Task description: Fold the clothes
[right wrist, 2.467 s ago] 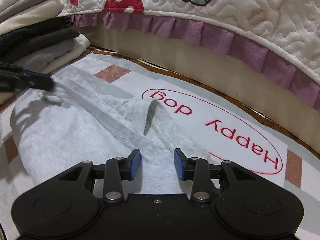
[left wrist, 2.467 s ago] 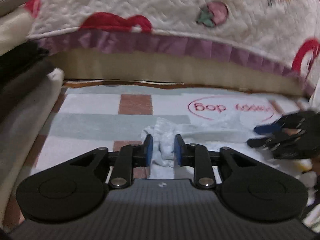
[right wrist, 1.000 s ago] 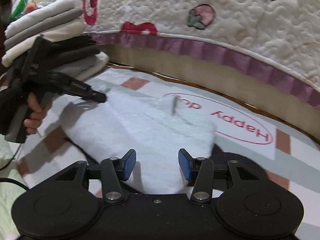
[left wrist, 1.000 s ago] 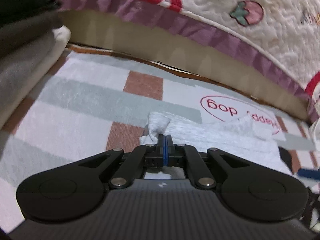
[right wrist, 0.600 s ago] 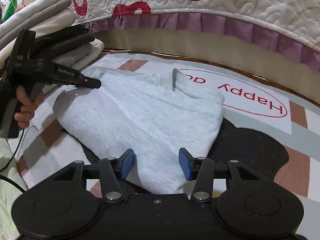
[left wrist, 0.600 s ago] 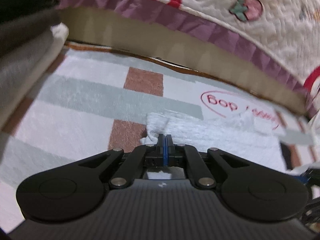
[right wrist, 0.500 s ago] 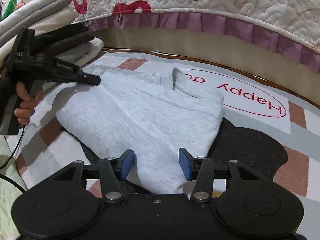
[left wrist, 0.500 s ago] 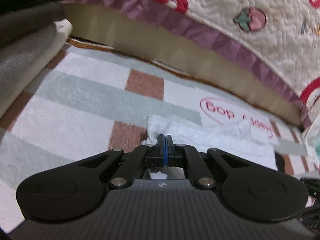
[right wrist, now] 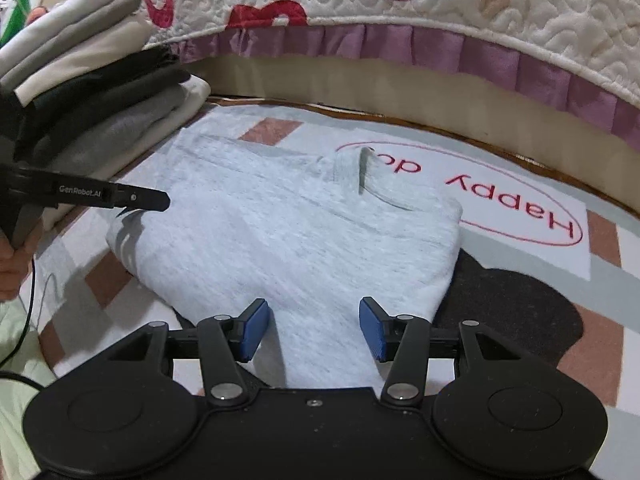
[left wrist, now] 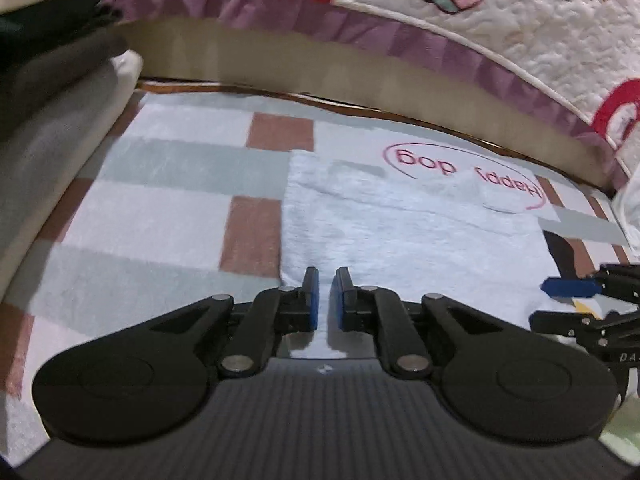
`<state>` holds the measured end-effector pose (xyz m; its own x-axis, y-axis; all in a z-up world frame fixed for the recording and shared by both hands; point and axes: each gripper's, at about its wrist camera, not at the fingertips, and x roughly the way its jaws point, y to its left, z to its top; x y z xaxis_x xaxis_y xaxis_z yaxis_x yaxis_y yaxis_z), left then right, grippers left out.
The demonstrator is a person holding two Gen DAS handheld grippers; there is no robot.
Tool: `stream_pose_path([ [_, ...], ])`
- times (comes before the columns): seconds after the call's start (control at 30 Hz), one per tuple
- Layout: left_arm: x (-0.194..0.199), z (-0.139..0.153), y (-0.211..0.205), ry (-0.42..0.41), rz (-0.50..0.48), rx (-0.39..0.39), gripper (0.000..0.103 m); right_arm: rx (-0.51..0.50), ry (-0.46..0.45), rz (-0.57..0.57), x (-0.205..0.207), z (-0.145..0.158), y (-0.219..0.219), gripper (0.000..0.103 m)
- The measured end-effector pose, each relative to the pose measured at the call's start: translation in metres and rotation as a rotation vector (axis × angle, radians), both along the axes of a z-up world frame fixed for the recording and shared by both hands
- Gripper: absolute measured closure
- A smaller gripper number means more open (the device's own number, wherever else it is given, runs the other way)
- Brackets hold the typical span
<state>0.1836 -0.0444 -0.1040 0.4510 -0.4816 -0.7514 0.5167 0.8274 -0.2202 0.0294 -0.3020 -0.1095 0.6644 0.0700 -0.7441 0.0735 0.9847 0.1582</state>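
The left tool (left wrist: 325, 294) has just been opening: a sec ago its pads were pressed together on the corner of the grey garment (right wrist: 304, 236); now a narrow gap is seen between them and no cloth is pinched, the garment edge lying flat just ahead of and under the tips. In the right wrist view the left tool (right wrist: 160, 202) is seen above the garment's left edge, apart from the fabric as far as can be told. The right tool (right wrist: 312, 326) has been spread a bit wider over the same sec; its pads stand open at the garment's near edge, nothing clamped between them.

Meaning for the task, as a judgement: the fold just made has been released and laid down. The garment is now a compact, roughly rectangular shape with the collar (right wrist: 362, 172) uppermost, resting on the checked rug (left wrist: 160, 216), partly over the "Happy dog" print (right wrist: 516, 204), in front of the quilted bed edge (right wrist: 440, 12). One more fold or a smoothing pass may be needed before it is moved; which one can't be told.

Containers: none are seen, no basket or bin. Only a stack of folded clothes (right wrist: 92, 92) is seen at the rug's left side, beside the garment; prob. the place where the finished piece is to go.
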Motion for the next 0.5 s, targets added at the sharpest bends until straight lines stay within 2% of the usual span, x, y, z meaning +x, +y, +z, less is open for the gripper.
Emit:
stream_pose_path([
  [0.33, 0.012, -0.017, 0.006, 0.048, 0.045, -0.055, 0.095, 0.014, -0.014, 0.03, -0.025, -0.009, -0.01, 0.048],
  [0.37, 0.012, -0.017, 0.006, 0.047, 0.046, -0.054, 0.095, 0.03, 0.007, 0.016, -0.029, -0.008, -0.013, 0.048],
  [0.47, 0.014, -0.018, 0.005, 0.049, 0.051, -0.054, 0.095, 0.077, 0.173, -0.071, -0.046, 0.003, -0.016, 0.046],
  [0.5, 0.015, -0.018, 0.006, 0.055, 0.055, -0.058, 0.095, 0.115, 0.179, -0.101, -0.054, 0.007, -0.019, 0.046],
])
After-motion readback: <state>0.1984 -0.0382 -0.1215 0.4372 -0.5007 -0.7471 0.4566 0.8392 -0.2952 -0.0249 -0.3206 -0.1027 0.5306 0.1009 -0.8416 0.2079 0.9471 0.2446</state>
